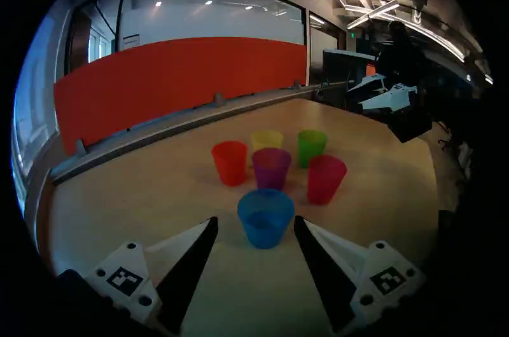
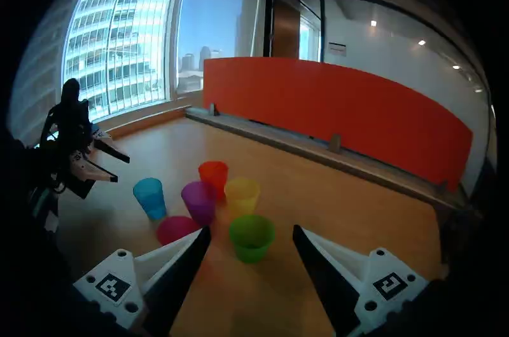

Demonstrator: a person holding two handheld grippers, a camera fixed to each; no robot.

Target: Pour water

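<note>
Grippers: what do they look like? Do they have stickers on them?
Both look the same. The left gripper and right gripper each have two pointed, wedge-shaped fingers, white outside and black on the inner faces. Each finger carries a square black-and-white marker with small round holes beside it.

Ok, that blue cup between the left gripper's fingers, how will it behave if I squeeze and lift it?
The blue cup looks like thin translucent plastic, so probably light, and its wall may flex under a hard squeeze. Its base is narrower than its rim, so a push up high could tip it. Water inside: cannot tell.
</note>
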